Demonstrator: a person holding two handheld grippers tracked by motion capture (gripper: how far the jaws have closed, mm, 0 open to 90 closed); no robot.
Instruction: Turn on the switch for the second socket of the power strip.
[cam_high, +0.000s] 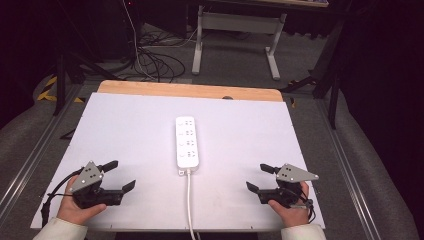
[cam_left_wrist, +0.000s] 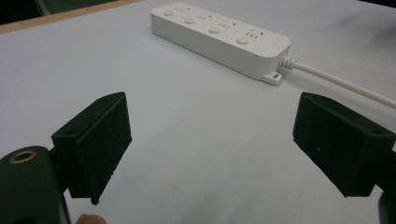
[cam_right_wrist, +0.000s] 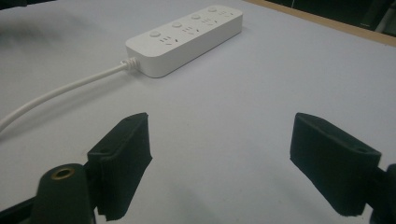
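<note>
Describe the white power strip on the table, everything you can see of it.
The power strip is a long white block with rounded corners, seemingly smooth plastic, lying flat mid-table on the white tabletop, lengthwise away from the person. Its top shows four socket groups, each with a round button beside it. Nothing is plugged in. A small mounting tab sticks out at the near end, where a white cable leaves through a ribbed collar and runs off the near edge. Neither gripper touches it.

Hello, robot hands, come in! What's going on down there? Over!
Left gripper open, holding nothing. Right gripper open, holding nothing. Power strip flat mid-table, untouched, cord running off the near edge. Nothing in the way.
</note>
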